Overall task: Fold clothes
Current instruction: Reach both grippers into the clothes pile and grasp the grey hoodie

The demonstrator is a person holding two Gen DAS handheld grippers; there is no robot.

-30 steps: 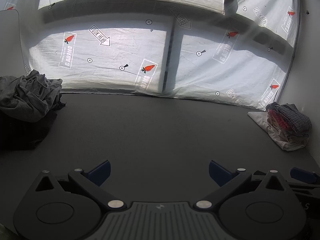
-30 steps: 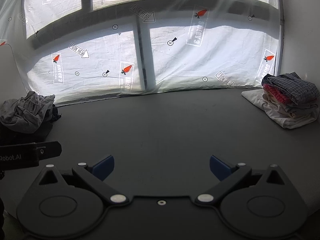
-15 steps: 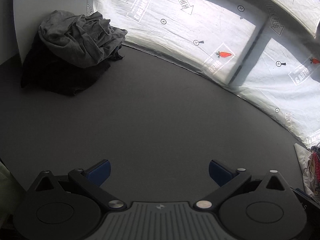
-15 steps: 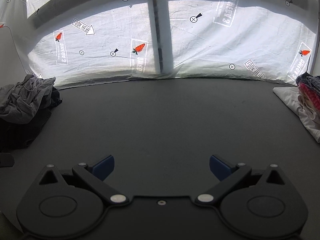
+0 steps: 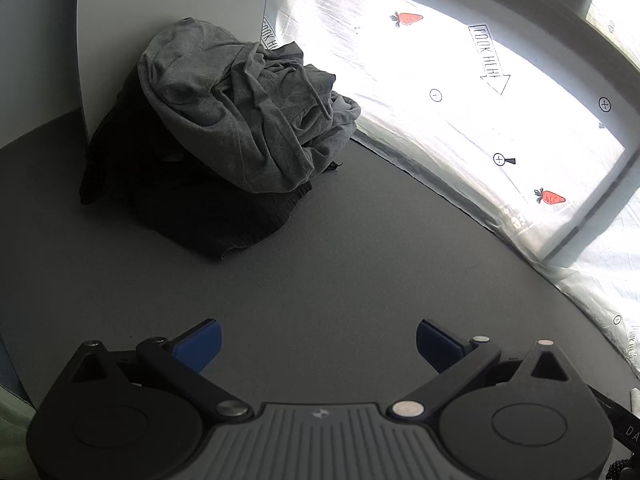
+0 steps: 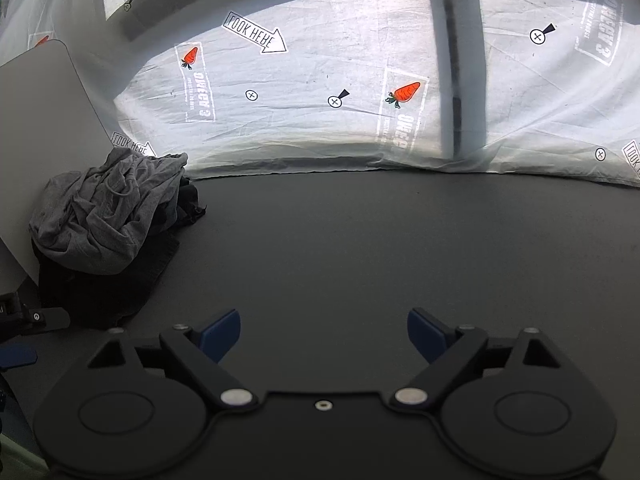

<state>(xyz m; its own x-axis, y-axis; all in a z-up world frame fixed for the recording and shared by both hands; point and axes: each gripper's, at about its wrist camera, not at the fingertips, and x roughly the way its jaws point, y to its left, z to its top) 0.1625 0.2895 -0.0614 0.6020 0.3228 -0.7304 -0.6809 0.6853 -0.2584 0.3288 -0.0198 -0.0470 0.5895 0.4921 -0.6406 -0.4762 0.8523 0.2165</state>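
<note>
Both my left claw (image 5: pixel 318 338) and right claw (image 6: pixel 324 330), spread wide and empty, face the crumpled grey cotton garment (image 5: pixel 240 108) I should grasp next.

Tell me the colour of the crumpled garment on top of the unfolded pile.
Heather grey. The top garment lies on a black garment; the left wrist view shows it best.

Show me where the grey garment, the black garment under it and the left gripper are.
grey garment (image 5: pixel 240 120), left wrist view, middle of crumpled top.
black garment (image 5: pixel 200 216), left wrist view, front part below the grey one.
left gripper (image 5: pixel 318 340), left wrist view, midway between blue fingertips.
</note>
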